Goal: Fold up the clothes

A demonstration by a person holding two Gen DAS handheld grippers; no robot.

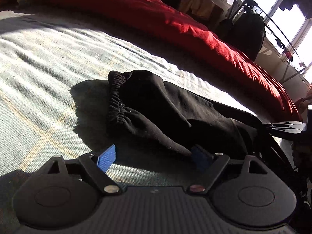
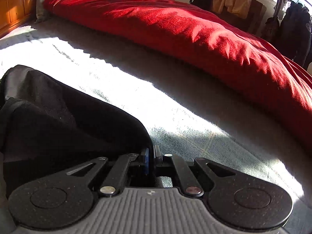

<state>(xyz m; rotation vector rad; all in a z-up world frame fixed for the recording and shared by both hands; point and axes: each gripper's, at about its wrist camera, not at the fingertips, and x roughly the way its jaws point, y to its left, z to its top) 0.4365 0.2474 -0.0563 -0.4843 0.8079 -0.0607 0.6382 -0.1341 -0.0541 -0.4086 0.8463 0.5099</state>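
A black garment with an elastic gathered band [image 1: 165, 113] lies bunched on the pale bed cover [image 1: 48, 68]. My left gripper [image 1: 154, 156] is open, its blue pads [image 1: 106, 159] spread apart just in front of the garment's near edge, low over the cover. In the right wrist view the same black garment [image 2: 58, 117] fills the lower left. My right gripper [image 2: 150, 159] is shut on the garment's edge. The right gripper's silver fingertips [image 1: 288, 126] also show at the far right of the left wrist view.
A red duvet [image 2: 185, 29] lies along the far side of the bed. A wooden headboard [image 2: 13, 5] stands at the far left. Beyond the bed are hanging clothes, a dark bag [image 1: 247, 33] and bright windows [image 1: 288, 25].
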